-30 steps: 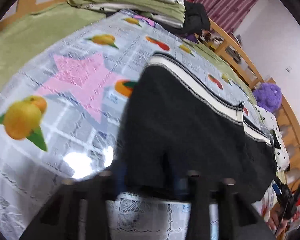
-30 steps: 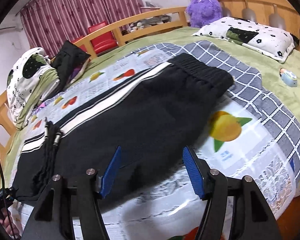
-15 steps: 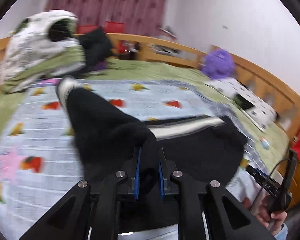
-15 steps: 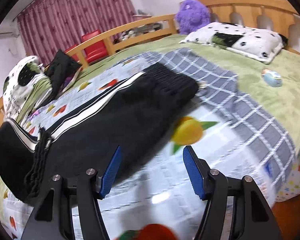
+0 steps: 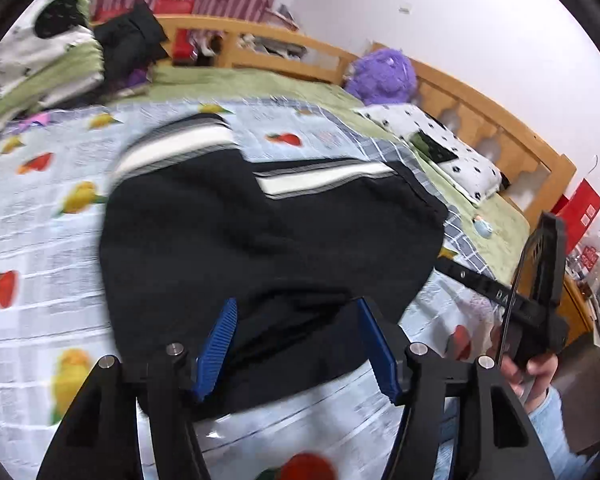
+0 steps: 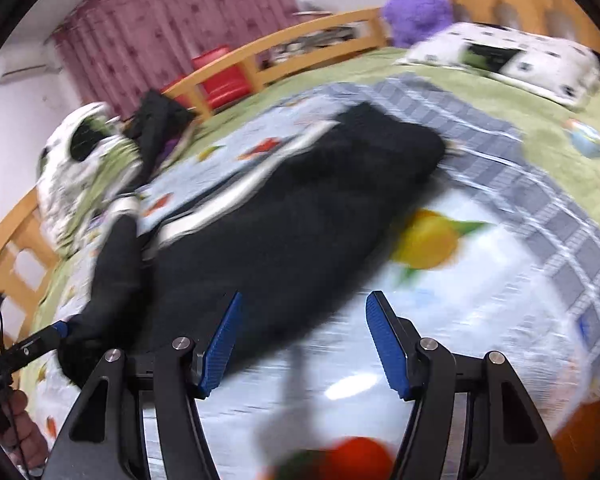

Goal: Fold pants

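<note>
a home bedroom, shown by a wooden-framed bed (image 6: 228,58) spread with a fruit-print cover (image 5: 44,200), a spotted pillow (image 5: 444,148), a purple plush toy (image 6: 416,4), folded bedding (image 5: 40,60) and maroon curtains (image 6: 172,28).

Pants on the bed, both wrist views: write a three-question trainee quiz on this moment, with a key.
1. True or false: the left gripper is shut on the pants.
2. Which colour is the plush toy by the wooden headboard? A red, B purple, C green.
3. Fill in: the stripe along the black pants is ____.

Key: 1 false, its jaws stand apart over the cloth; 2 B; 3 white.
</note>
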`<state>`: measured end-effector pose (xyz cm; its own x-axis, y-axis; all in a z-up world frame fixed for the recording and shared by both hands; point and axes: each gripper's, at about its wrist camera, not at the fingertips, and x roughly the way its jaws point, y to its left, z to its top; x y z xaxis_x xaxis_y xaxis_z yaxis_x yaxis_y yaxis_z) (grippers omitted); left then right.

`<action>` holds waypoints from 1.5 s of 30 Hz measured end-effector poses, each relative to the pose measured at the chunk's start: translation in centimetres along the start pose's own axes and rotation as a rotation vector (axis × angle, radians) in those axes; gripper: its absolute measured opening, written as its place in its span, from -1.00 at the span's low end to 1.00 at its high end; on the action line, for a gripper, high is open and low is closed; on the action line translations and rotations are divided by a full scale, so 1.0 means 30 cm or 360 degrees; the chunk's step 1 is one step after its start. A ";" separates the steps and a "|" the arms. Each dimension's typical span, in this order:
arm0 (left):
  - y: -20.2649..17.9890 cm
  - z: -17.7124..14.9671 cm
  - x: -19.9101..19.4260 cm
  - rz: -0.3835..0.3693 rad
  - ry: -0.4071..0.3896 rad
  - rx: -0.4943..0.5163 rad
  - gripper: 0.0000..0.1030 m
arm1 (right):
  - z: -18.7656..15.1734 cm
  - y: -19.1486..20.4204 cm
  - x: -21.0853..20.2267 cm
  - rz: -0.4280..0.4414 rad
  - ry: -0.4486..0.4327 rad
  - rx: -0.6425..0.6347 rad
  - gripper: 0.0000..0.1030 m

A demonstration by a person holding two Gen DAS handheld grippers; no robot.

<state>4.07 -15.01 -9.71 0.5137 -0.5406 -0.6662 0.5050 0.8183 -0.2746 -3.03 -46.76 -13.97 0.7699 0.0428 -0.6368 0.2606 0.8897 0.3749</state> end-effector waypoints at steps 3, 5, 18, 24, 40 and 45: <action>0.120 -0.024 -0.046 0.0124 0.0007 -0.0120 0.17 | 0.029 0.120 0.048 0.0190 0.0057 -0.0064 0.28; 0.192 -0.046 -0.058 0.0189 0.0022 -0.0186 0.17 | 0.044 0.201 0.104 0.0288 0.0137 -0.0100 0.28; 0.451 -0.183 -0.123 0.0283 0.0111 -0.0571 0.17 | 0.040 0.502 0.327 0.0482 0.0346 -0.0268 -0.65; 0.353 -0.146 -0.088 0.0175 0.0096 -0.0496 0.17 | 0.271 0.399 0.094 0.0346 0.0038 -0.0413 -0.67; -0.144 -0.094 0.222 -0.0082 0.0248 0.0029 0.26 | 0.413 -0.311 0.127 -0.0249 0.0037 -0.0306 -0.11; -0.209 -0.107 0.272 0.0136 0.0213 0.0135 0.30 | 0.467 -0.333 0.139 -0.0196 0.0011 -0.0214 0.09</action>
<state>2.87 -23.92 -15.65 0.4630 -0.4341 -0.7727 0.5230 0.8377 -0.1573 5.74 -61.83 -10.93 0.7328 -0.0674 -0.6771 0.2719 0.9412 0.2006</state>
